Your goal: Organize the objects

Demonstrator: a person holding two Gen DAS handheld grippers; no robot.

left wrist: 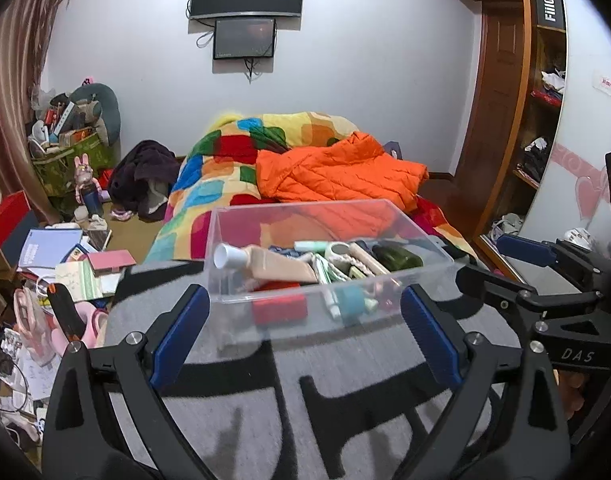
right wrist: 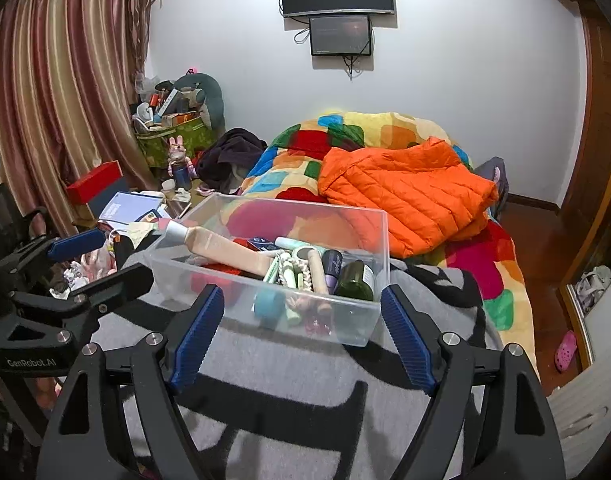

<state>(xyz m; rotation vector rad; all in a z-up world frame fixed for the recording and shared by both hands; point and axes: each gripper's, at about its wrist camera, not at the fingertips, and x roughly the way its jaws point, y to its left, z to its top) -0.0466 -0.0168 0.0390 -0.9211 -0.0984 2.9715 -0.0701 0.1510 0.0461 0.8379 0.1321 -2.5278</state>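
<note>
Clear plastic bin [left wrist: 329, 256], packed with a beige tube [left wrist: 277, 266], a dark green bottle [left wrist: 397, 258] and other small toiletries, sits on my grey-and-black blanket [left wrist: 289, 392] at the foot of the bed; from the left wrist I see my left gripper [left wrist: 305, 336] spread wide just short of it, touching nothing. From the right wrist, my right gripper [right wrist: 301, 336] likewise stands wide and empty before the bin's near wall, an orange jacket [right wrist: 409, 196] lying beyond.

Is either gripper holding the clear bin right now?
No. The left gripper and right gripper both stand open, short of the clear bin, which rests on the grey blanket.
</note>
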